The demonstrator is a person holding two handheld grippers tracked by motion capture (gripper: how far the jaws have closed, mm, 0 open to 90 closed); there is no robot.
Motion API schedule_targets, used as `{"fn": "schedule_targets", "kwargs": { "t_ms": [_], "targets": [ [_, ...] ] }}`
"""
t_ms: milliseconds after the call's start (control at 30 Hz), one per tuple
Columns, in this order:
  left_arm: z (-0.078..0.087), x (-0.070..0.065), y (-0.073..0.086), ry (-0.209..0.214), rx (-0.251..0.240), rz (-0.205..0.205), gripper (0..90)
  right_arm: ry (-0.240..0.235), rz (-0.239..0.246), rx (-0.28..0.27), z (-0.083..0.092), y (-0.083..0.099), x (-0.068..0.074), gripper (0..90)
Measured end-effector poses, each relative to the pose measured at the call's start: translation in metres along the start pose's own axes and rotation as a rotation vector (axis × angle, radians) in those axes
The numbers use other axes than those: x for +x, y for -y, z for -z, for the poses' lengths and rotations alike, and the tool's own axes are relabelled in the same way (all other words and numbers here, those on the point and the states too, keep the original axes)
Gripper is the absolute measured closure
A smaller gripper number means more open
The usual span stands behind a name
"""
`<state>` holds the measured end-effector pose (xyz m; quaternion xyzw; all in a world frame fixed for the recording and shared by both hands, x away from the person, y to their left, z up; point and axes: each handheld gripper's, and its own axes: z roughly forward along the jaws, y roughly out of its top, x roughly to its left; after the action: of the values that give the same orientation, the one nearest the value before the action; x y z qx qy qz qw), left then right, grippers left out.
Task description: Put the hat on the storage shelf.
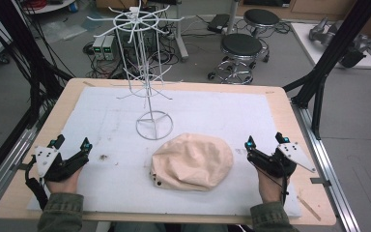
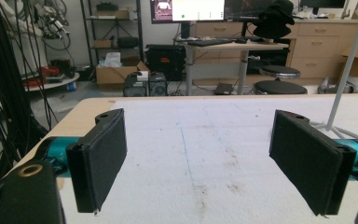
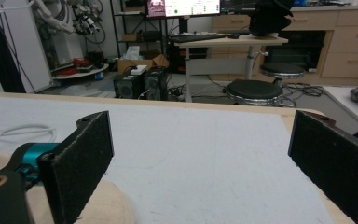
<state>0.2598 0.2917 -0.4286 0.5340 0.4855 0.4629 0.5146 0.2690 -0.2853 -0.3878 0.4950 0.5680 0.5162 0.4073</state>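
At about eight o'clock on the white mat (image 1: 101, 125), the left gripper (image 1: 72, 145) rests with its jaws spread wide and nothing between them; in the left gripper view its two black pads (image 2: 103, 161) stand well apart over bare, faintly stained mat. A small dark spot (image 1: 103, 157) lies just to its right.

Toward twelve o'clock stands a white wire rack (image 1: 147, 67), upright on its ring base, every arm bare. Just in front of that base, near the table's centre and slightly toward five o'clock, lies a beige cap (image 1: 193, 162), crumpled flat on the mat and touching neither gripper. Its edge also shows at the lower left of the right gripper view (image 3: 107, 205).

At four o'clock the right gripper (image 1: 265, 144) sits near the cap's right side, jaws likewise released and empty.

My judgement is that the work is hanging the cap on the rack, and none of it is done: the cap is not yet grasped or lifted, and the rack carries nothing. Reaching, gripping, carrying and hooking all remain.

No brand or label can be read on the cap, rack or grippers; the writing on the distant monitor (image 2: 186, 9) is too small to make out.
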Motion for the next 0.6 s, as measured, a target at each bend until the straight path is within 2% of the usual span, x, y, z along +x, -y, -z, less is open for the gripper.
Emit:
{"fn": "schedule_targets", "kwargs": {
  "t_ms": [67,200,467,533,567,600],
  "targets": [
    [0.0,0.0,0.0,-0.002,-0.001,0.001,19.2,-0.027,-0.019,0.011,-0.006,-0.005,0.001,5.5],
    [-0.001,0.001,0.0,0.0,0.0,0.005,19.2,-0.044,-0.028,0.02,-0.011,-0.011,0.003,5.5],
    [-0.002,0.0,0.0,0.008,0.004,0.013,19.2,-0.097,-0.005,0.036,-0.022,-0.029,0.012,3.7],
    [-0.003,-0.001,0.0,0.009,0.002,0.012,19.2,-0.132,0.006,0.039,-0.028,-0.035,0.017,3.7],
    [-0.003,-0.001,0.0,0.01,0.003,0.013,19.2,-0.132,0.006,0.039,-0.028,-0.035,0.017,3.7],
    [-0.003,-0.001,0.0,0.012,0.0,0.015,19.2,-0.163,0.02,0.053,-0.033,-0.038,0.02,3.2]
  ]
}}
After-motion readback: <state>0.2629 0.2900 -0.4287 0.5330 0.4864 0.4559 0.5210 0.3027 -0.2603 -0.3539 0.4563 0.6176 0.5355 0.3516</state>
